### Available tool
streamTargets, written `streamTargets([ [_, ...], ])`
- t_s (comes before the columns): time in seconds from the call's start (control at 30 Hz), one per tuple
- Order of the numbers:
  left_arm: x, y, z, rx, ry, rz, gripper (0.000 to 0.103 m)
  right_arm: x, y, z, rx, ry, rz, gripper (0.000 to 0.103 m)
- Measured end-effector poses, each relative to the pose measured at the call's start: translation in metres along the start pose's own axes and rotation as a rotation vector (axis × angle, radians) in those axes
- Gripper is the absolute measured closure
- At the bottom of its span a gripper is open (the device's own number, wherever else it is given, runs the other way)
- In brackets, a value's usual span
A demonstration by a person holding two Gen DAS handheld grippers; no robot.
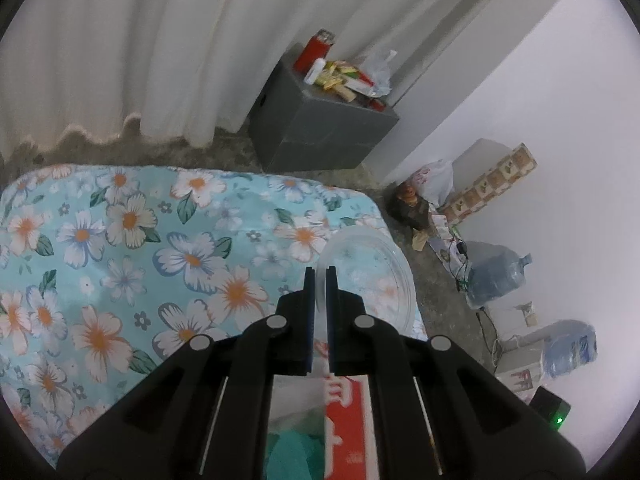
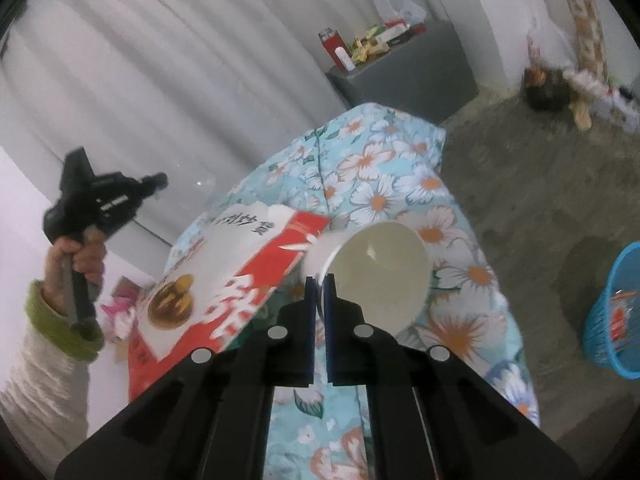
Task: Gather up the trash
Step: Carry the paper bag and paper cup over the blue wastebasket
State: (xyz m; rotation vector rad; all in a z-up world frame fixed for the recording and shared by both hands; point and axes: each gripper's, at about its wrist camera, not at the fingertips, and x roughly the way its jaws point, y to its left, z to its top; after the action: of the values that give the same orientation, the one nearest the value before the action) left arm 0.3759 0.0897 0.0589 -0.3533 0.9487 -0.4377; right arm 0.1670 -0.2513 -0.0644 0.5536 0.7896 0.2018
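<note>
Your right gripper jaws pinch the rim of the paper cup, tipped on the floral bed. Left gripper jaws clamp a clear plastic lid. Both light and crushable; grip rims gently.

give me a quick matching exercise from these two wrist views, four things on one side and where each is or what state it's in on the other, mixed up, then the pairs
Things
1. clear plastic lid
2. white paper cup
3. blue basket
4. red canister

Places or states
A. on the floor, with trash in it
B. pinched at its rim by the left gripper
C. standing on the grey box
D. on its side on the floral cloth, rim in the right gripper

Pairs: 1-B, 2-D, 3-A, 4-C
</note>
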Motion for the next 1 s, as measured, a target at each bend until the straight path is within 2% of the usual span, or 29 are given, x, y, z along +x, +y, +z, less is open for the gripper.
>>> streamTargets([
  [0.23, -0.032, -0.028, -0.021, 0.042, -0.039, -0.06, 0.1, -0.033, 0.001, -0.011, -0.004, -0.024, -0.069, 0.1],
  [0.63, -0.068, -0.084, -0.061, 0.093, -0.035, -0.177, 0.1, -0.095, -0.009, -0.027, 0.051, -0.127, -0.078, 0.1],
  [0.8, -0.07, -0.122, -0.075, 0.166, -0.008, -0.195, 0.1, -0.114, -0.019, -0.032, 0.09, -0.179, -0.064, 0.1],
  [1.0, -0.053, -0.17, -0.091, 0.217, 0.03, -0.213, 0.1, -0.136, -0.039, -0.028, 0.124, -0.248, -0.056, 0.1],
])
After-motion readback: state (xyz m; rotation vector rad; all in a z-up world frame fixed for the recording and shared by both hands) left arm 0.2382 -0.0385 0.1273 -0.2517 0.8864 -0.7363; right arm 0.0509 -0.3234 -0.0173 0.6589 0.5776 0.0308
